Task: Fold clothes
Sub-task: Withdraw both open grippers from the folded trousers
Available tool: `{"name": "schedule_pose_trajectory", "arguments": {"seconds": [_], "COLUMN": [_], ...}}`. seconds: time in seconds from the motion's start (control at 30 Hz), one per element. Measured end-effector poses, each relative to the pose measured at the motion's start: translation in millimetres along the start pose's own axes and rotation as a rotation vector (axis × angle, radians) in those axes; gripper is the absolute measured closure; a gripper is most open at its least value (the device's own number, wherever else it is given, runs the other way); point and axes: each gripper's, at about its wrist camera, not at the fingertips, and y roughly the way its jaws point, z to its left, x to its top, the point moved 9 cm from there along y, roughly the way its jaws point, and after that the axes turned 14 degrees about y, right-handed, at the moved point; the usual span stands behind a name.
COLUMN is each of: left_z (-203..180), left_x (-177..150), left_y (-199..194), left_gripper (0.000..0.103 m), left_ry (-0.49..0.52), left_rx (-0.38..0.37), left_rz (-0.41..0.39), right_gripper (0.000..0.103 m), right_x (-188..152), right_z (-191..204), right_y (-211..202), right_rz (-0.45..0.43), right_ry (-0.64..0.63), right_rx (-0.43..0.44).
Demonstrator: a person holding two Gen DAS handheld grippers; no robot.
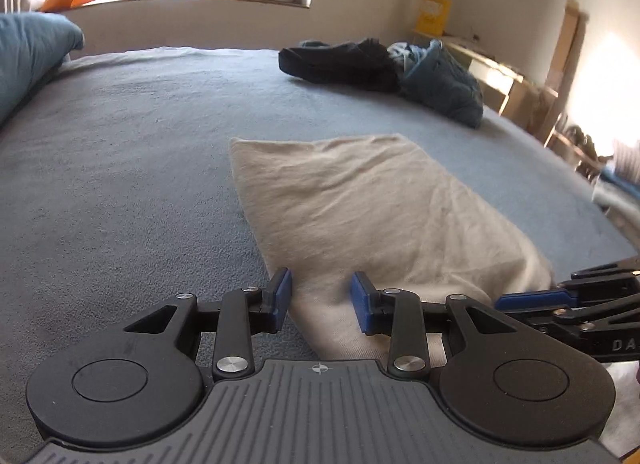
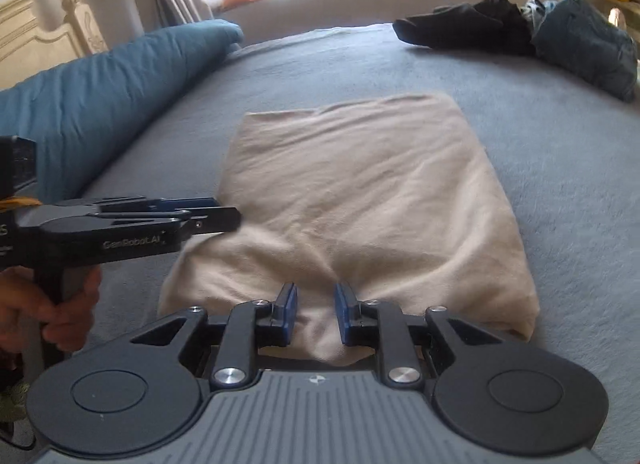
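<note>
i am holding 2 grippers over a bed (image 2: 360, 64) covered in a grey-blue blanket. straight ahead of both lies 1 beige garment (image 2: 360, 204), folded into a rough rectangle, its long axis running away from me toward the window.

my right gripper (image 2: 316, 314) sits at the near edge of that garment. its 2 blue fingers (image 2: 289, 312) stand a little apart with a bunched hump of beige cloth rising between them — it looks pinched, so i judge the near hem is held.

my left gripper (image 1: 320, 302) is at the garment's near left corner. in its own view the fingers are part open, cloth lying under and between them, but i cannot tell whether they press on it. from the right view it comes in side-on from the left, tip touching or just over the garment's left edge, with my hand (image 2: 60, 304) on its handle.

the right gripper is nearer the middle of the near edge. the next fold, i judge, carries that edge away from me along the long axis.

counted: 1 beige garment, 1 pile of dark clothes (image 1: 384, 68) at the far right, well apart, and 1 blue pillow (image 2: 100, 92) on the left.
</note>
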Motion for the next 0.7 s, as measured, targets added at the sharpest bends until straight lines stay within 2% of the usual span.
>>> {"name": "schedule_pose_trajectory", "arguments": {"seconds": [0.13, 0.23, 0.4, 0.53, 0.7], "left_z": [5, -8, -70, -118, -136], "left_x": [4, 7, 12, 6, -3], "left_y": [-21, -35, -31, -20, -2], "left_gripper": [0.070, 0.070, 0.070, 0.070, 0.070], "left_ry": [0.000, 0.021, 0.242, 0.439, 0.573], "left_rx": [0.018, -0.051, -0.205, -0.269, -0.250], "left_rz": [-0.032, -0.062, -0.072, -0.052, -0.008], "right_gripper": [0.081, 0.080, 0.080, 0.080, 0.080], "right_x": [17, 26, 29, 23, 19], "right_z": [-33, -70, -109, -109, -103], "right_y": [-29, -43, -48, -44, -43], "right_rz": [-0.050, -0.064, -0.063, -0.048, -0.032], "right_ry": [0.208, 0.409, 0.643, 0.676, 0.663], "right_rx": [-0.006, -0.002, 0.059, 0.080, 0.114]}}
